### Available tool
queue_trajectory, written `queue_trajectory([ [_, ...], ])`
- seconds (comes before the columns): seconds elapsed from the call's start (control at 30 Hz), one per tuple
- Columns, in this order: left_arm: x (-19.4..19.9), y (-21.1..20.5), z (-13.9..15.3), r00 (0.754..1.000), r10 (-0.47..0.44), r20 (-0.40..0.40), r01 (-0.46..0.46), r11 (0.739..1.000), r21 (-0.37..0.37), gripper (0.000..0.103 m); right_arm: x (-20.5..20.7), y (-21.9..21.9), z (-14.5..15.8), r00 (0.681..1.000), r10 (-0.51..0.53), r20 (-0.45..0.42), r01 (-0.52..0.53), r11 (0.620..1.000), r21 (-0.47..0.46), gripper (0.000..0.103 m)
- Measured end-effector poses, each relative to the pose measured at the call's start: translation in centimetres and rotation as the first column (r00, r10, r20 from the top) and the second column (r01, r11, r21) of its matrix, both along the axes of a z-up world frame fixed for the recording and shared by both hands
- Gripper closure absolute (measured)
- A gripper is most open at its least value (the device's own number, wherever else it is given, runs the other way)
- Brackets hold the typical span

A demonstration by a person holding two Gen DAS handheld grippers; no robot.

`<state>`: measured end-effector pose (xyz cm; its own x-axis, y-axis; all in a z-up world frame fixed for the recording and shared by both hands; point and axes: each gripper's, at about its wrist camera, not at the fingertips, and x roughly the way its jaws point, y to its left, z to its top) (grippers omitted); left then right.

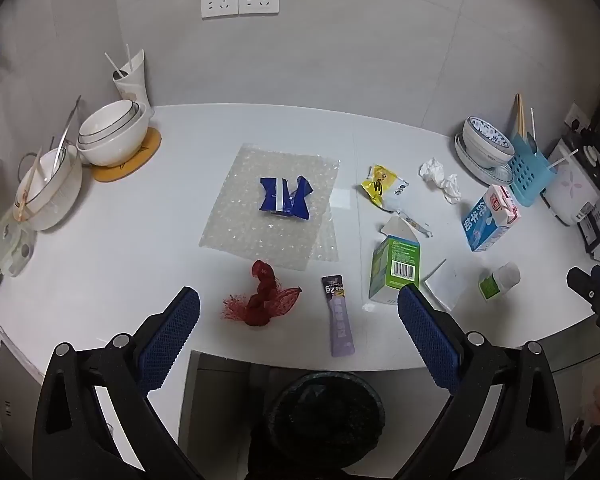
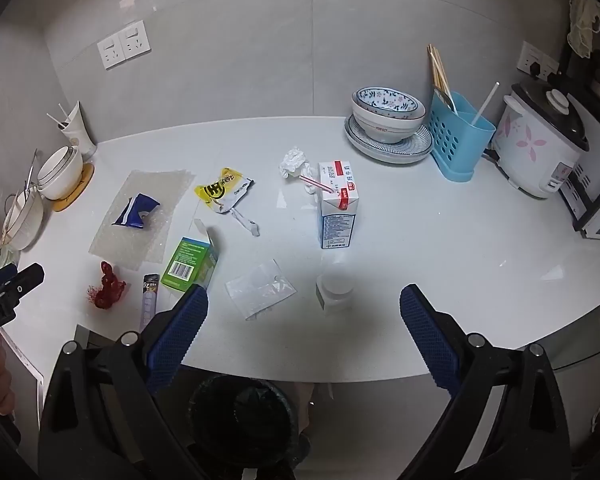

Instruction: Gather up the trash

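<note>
we are holding both claws above the near edge of the white counter (image 1: 140, 216), each tilting down. our left gripper (image 1: 298, 308) is spreading its jaws wide with nothing between them, over the red net bag (image 1: 262, 300) and the purple sachet (image 1: 340, 316). our right gripper (image 2: 304, 308) is also gaping empty, the small white bottle (image 2: 334, 286) and clear plastic bag (image 2: 260, 288) lying just beyond it. the green carton (image 1: 396, 272) is lying between both. the black bin (image 1: 326, 416) is sitting below the counter's near edge.

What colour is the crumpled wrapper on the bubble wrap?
Blue wrapper with a silver strip; clearest in the left wrist view.
</note>
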<state>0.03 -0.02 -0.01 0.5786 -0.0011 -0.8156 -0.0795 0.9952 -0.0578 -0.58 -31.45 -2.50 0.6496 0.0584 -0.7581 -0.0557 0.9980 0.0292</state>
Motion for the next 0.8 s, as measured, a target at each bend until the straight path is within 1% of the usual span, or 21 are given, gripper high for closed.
queue_trajectory([
  [0.2, 0.24, -0.02, -0.13, 1.000, -0.001, -0.004, 0.001, 1.000, -0.009, 0.006, -0.07, -0.08, -0.12, 1.000, 0.000, 0.004, 0.000, 1.000, 0.012, 0.010],
  [0.5, 0.08, -0.58, -0.19, 1.000, -0.009, 0.001, 0.009, 1.000, -0.015, 0.006, 0.25, 0.13, -0.25, 1.000, 0.004, -0.003, -0.004, 1.000, 0.007, 0.010],
  [0.63, 0.20, -0.52, -0.21, 1.000, -0.004, -0.007, 0.004, 1.000, -0.030, 0.006, 0.27, 0.01, -0.40, 1.000, 0.003, -0.009, -0.003, 1.000, 0.013, 0.010],
  [0.8, 0.26, -0.55, -0.32, 1.000, -0.009, -0.008, 0.008, 1.000, -0.028, 0.006, 0.30, -0.01, -0.49, 1.000, 0.001, -0.008, -0.001, 1.000, 0.012, 0.010],
])
